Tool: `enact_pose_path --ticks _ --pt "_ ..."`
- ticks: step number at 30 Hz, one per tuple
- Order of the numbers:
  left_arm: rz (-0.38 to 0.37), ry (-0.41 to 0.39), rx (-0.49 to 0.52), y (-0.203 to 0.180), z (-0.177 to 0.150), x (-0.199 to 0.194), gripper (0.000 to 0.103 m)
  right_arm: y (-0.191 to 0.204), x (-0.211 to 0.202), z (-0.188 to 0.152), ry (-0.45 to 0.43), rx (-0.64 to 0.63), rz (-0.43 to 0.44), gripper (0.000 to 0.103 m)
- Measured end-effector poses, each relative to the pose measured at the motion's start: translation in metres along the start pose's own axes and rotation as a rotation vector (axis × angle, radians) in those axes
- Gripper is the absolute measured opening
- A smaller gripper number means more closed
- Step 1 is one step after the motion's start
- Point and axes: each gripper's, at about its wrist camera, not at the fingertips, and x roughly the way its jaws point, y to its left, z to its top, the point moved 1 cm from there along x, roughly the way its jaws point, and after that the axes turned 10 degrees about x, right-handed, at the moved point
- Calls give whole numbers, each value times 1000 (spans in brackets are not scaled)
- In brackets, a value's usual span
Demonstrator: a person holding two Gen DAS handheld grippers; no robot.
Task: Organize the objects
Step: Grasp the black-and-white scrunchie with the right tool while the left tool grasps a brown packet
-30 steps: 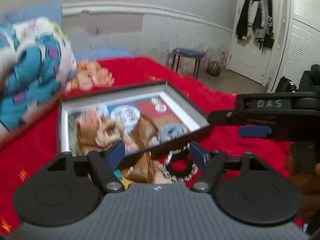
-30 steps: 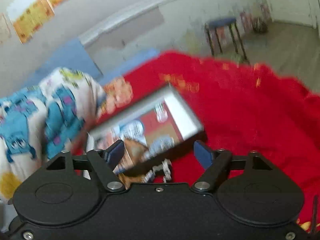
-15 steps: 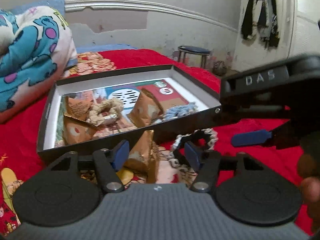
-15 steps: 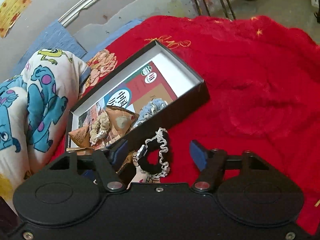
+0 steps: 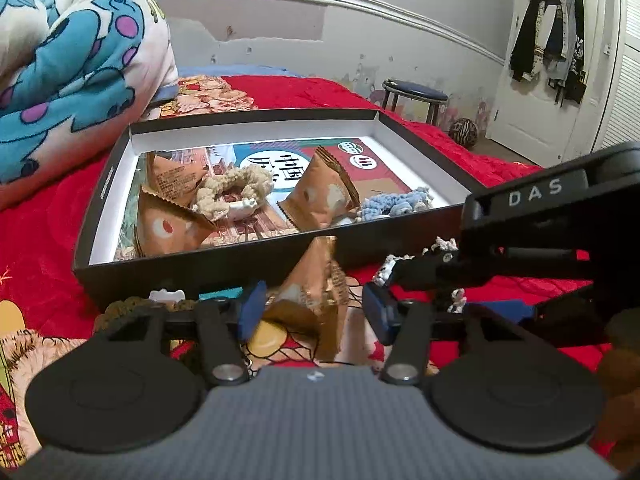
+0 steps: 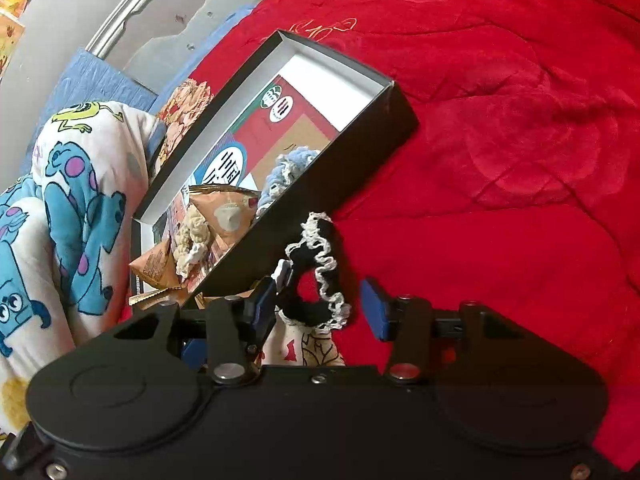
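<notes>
We count 1 box (image 5: 100,200), 4 snack packets (3 in the box (image 5: 320,196), 1 outside (image 5: 320,280)), 3 scrunchies: 1 beige (image 5: 232,188), 1 blue (image 5: 396,204), 1 black (image 6: 316,276). 1 stool (image 5: 414,94).

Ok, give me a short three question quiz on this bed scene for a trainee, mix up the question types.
1. True or false: the black scrunchie with white trim lies inside the black box.
2. Which item sits between the left claw's closing jaws? A) blue scrunchie B) orange snack packet C) beige scrunchie
3. Fill in: the box rests on a ____ blanket.

Key
1. False: it lies on the blanket just outside the box, between the closing jaws of the right claw.
2. B
3. red
</notes>
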Motion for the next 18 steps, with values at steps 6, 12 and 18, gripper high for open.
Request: enact_pose_path --ticks 6,12,18 --pt "-15 9 -20 0 0 2 49 -1 0 -4 -39 21 -29 37" --pt "-4 6 7 -4 -5 7 49 -9 4 -1 -33 100 -25 24" --pt "32 -7 57 -13 -12 11 49 -17 8 5 -12 159 -11 15"
